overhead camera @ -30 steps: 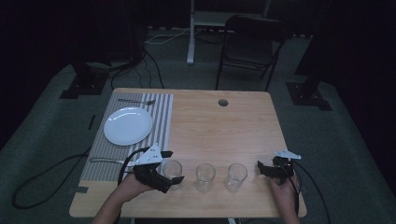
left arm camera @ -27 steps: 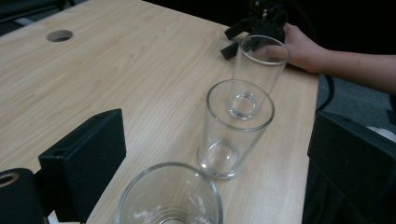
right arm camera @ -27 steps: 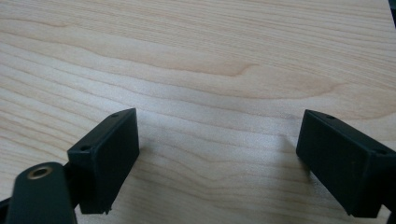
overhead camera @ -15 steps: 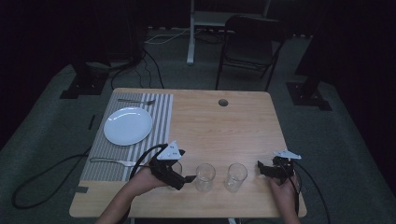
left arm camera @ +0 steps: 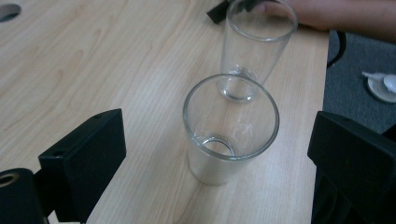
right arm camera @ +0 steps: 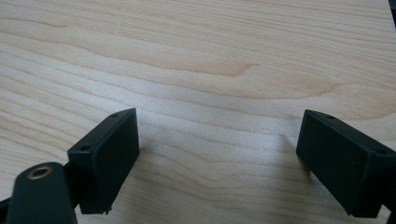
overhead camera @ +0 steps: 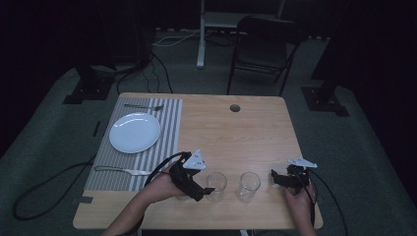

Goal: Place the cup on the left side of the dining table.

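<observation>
Dark room, light wood table (overhead camera: 246, 128) with a striped placemat (overhead camera: 162, 142) on its left side carrying a white plate (overhead camera: 134, 132), a fork (overhead camera: 142, 106) at the far edge and another utensil (overhead camera: 120, 170) at the near edge. Two empty glasses stand upright in a row along the near edge: near glass (overhead camera: 216, 185) and far glass (overhead camera: 247, 186), close together but apart. Left gripper (overhead camera: 204, 191) sits just beside the near glass, jaws spread wide; in the left gripper view the near glass (left arm camera: 230, 128) stands between the jaws but neither pad touches it, and the far glass (left arm camera: 258, 46) stands behind it in line. Reads as an approach for a side grasp: jaws straddle the body below the rim, so closing should clamp the glass wall squarely. Right gripper (overhead camera: 276, 178) rests on the table just right of the far glass, jaws parted and holding nothing; right gripper view has bare wood (right arm camera: 210, 70) between them. Likely parked out of the way, or staged for the far glass. Risk judgement: the tight spacing means a sweep of the left gripper could knock the far glass.
</observation>
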The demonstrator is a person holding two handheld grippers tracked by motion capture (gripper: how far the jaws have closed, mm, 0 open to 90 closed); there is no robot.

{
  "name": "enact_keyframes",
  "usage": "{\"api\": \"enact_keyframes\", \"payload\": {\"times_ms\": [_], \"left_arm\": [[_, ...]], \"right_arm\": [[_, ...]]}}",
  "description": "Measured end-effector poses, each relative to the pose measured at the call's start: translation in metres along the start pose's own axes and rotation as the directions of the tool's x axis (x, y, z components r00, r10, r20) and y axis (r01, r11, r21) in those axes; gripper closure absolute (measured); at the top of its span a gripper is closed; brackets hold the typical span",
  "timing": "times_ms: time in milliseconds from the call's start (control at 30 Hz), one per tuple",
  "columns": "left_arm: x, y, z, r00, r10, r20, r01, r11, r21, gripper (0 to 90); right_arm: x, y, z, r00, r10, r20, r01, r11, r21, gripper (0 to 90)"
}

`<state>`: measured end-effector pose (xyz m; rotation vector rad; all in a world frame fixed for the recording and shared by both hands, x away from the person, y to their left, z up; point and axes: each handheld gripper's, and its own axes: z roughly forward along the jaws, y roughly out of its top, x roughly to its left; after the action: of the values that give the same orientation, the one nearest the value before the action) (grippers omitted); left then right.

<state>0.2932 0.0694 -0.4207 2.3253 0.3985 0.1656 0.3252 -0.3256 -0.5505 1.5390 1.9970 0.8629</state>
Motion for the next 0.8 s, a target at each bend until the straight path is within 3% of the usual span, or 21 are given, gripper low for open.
{"api": "enact_keyframes", "payload": {"times_ms": [367, 800], "left_arm": [[-0.008, 0.018, 0.019, 0.9982, 0.052, 0.03, -0.054, 0.994, 0.095, 4.7], [-0.01, 0.027, 0.04, 0.9966, 0.06, 0.057, -0.071, 0.9758, 0.207, 6.8]], "right_arm": [[0.0, 0.0, 0.0, 1.0, 0.0, 0.0, 0.0, 1.0, 0.0, 12.8], [0.0, 0.0, 0.0, 1.0, 0.0, 0.0, 0.0, 1.0, 0.0, 12.8]]}}
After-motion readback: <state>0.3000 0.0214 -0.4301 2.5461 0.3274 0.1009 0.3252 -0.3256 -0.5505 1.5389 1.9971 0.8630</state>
